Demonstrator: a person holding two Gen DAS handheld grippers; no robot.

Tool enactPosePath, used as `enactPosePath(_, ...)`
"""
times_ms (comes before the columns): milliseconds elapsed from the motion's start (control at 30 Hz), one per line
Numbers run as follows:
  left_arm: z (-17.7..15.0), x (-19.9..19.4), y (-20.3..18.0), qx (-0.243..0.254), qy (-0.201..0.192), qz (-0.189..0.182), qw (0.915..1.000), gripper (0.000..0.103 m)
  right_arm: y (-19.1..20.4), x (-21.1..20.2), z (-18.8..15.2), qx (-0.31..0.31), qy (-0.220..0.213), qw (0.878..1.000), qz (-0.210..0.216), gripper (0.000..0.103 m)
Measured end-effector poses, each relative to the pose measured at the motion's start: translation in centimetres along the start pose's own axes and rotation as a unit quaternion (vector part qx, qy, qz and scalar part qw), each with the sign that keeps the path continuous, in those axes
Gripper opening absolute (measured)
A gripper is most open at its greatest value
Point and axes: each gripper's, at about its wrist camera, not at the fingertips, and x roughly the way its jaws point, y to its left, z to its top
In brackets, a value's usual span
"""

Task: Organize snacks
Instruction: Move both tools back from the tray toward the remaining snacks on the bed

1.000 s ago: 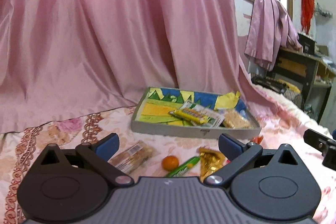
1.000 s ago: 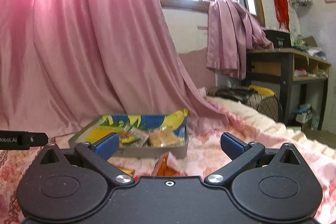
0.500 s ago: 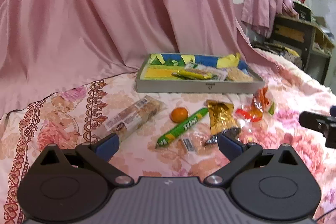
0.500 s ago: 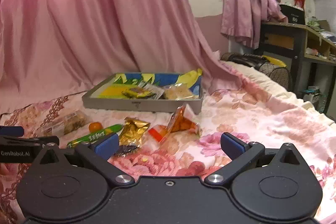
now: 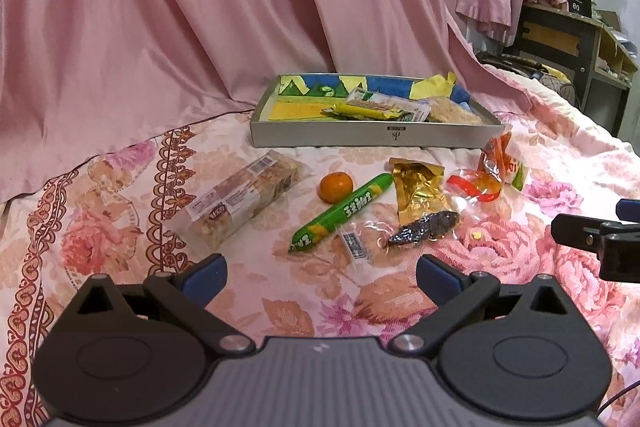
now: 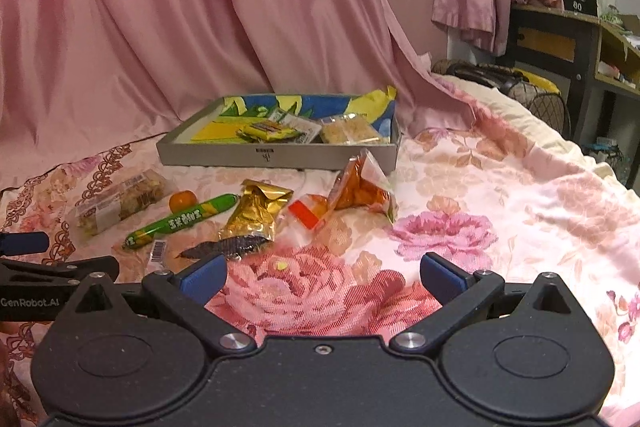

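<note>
Loose snacks lie mid-frame on the floral bed [image 5: 560,155]: a biscuit pack [image 5: 244,199], an orange [image 5: 336,187], a green sausage stick [image 5: 342,213], a gold packet [image 5: 418,189] and an orange-red bag [image 6: 360,189]. Just above them sits the grey tray [image 5: 372,138] holding more snacks. At the bottom of each frame, the left tool [image 5: 322,277] and right tool [image 6: 324,277] are both spread, empty.

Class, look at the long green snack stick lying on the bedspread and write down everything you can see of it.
The green snack stick is a slim tube in glossy green wrapping with yellow ends and pale lettering along its side. It lies flat and slanted on the flowered bedspread, in front of the grey tray. The small orange sits close beside its far end. Neither gripper touches it.
</note>
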Motion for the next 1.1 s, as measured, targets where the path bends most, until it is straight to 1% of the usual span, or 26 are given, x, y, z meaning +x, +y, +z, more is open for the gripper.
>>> enactPosePath(167,0.1,0.3,0.1,-0.005,0.005,0.003,1.0,0.103,-0.2,0.4,0.0,0.004,0.014,1.0,-0.004,0.102)
enactPosePath(500,0.1,1.1,-0.3,-0.004,0.019,0.003,0.9998,0.103,-0.4,0.8,0.0,0.01,0.026,1.0,0.001,0.102)
enactPosePath(833,0.6,2.4,-1.2,-0.003,0.027,0.004,0.9996,0.103,-1.2,1.2,0.1,0.034,0.033,0.999,0.001,0.102)
enactPosePath(967,0.9,3.2,-1.4,-0.009,0.035,0.004,0.9993,0.103,-1.8,1.7,0.3,0.049,0.038,0.998,0.002,0.102)
enactPosePath(1100,1.2,4.3,-1.6,-0.004,0.048,0.005,0.9988,0.103,-2.7,2.9,0.6,0.068,0.055,0.996,0.008,0.102)
